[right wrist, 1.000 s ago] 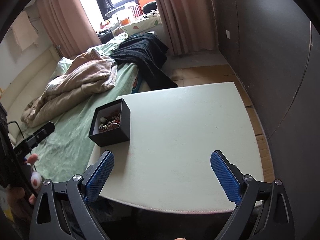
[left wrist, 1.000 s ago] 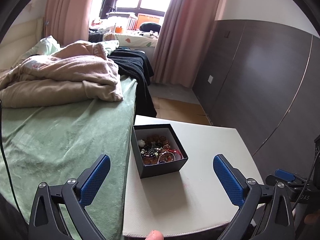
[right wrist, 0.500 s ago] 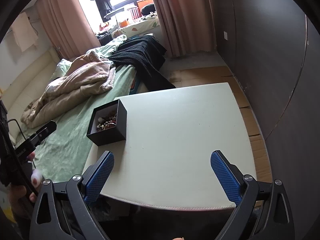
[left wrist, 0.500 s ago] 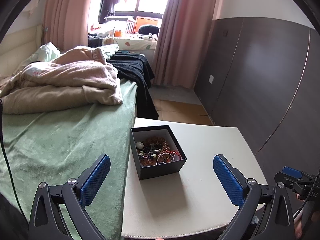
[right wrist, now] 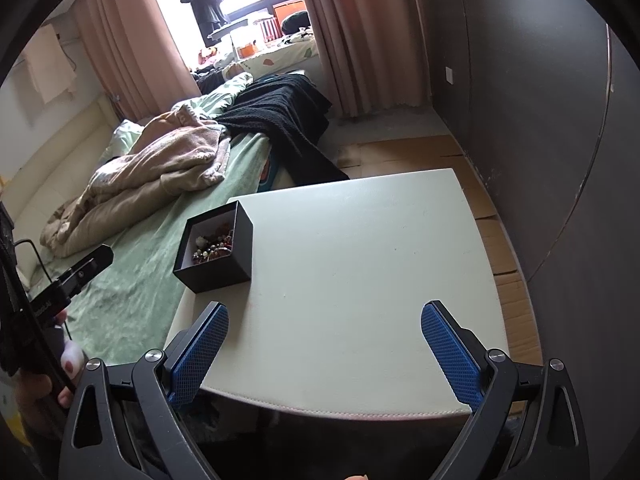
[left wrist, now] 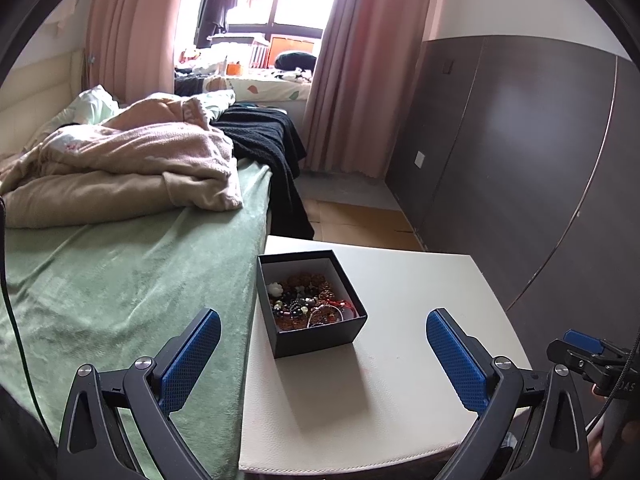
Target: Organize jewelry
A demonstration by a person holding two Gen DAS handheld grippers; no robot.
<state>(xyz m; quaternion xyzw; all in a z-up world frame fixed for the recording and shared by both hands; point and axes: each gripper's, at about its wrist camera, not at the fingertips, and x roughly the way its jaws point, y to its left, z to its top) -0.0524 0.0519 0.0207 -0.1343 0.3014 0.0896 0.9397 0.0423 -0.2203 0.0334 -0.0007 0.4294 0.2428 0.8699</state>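
A small black box (left wrist: 320, 340) with a white lining stands near the left edge of a white table (left wrist: 400, 400). It holds a tangle of jewelry (left wrist: 310, 304): brown bead bracelets, dark beads, a white flower piece, a red cord. The box also shows in the right wrist view (right wrist: 216, 268). My left gripper (left wrist: 322, 356) is open and empty, held above the table's near edge, just short of the box. My right gripper (right wrist: 324, 350) is open and empty over the table's near edge (right wrist: 340, 280), to the right of the box.
A bed with a green sheet (left wrist: 120, 288) adjoins the table's left side, with a beige blanket (left wrist: 132, 168) and a black knit throw (left wrist: 264, 136). A dark panelled wall (left wrist: 520, 168) runs on the right. Cardboard covers the floor (right wrist: 416, 152) beyond the table.
Both grippers have risen and drawn back a little, so the box and table look slightly smaller and farther. The jaws stay open. The box has not moved.
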